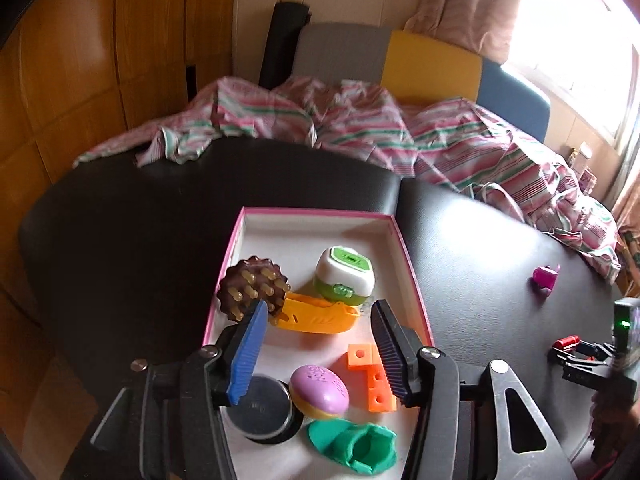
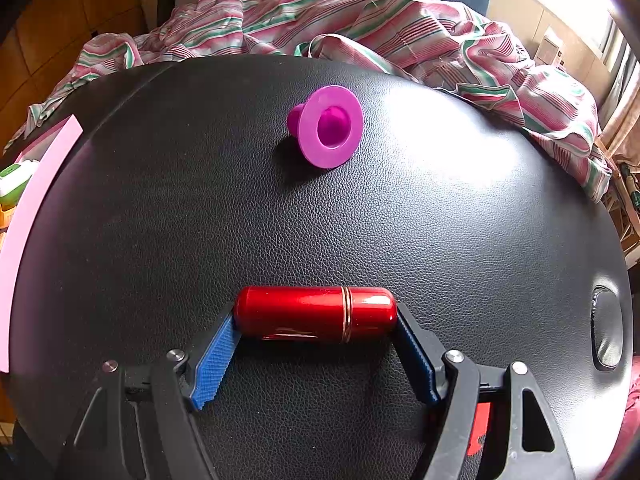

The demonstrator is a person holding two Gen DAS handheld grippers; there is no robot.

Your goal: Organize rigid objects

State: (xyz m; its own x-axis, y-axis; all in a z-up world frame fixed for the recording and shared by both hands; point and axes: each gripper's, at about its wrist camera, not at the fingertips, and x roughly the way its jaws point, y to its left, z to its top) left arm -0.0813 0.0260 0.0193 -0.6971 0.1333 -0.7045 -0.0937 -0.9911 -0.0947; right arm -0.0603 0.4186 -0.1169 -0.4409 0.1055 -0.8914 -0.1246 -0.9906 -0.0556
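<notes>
Pinching the red capsule (image 2: pixel 315 313) end to end, your right claw (image 2: pixel 316 344) has one pad (image 2: pixel 216 356) on each rounded cap, so the capsule's long axis runs 9 to 3 o'clock, square across the claw's pointing line. It sits at the fingertips, low over the black surface (image 2: pixel 440 216), and whether it rests there or is just lifted you cannot tell.

Everything turns on where the pink-rimmed box (image 2: pixel 36 184) lies: in the right wrist view its rim shows at the far 9 o'clock edge, so your carry goes that way. Your left claw (image 1: pixel 320 354) is already over the box (image 1: pixel 316 213), spread, with nothing between its pads, above the orange blocks (image 1: pixel 370 378) and the purple soap-shaped piece (image 1: pixel 319 390).

One more loose item waits: the purple flanged cup (image 2: pixel 328 126), lying on its side at 12 o'clock from your right claw, well apart, its open mouth facing you.

The capsule looks glossy metallic red, a smooth cylinder with domed ends and a thin gold band nearer the 3 o'clock end. That slick finish probably lets it slip.
</notes>
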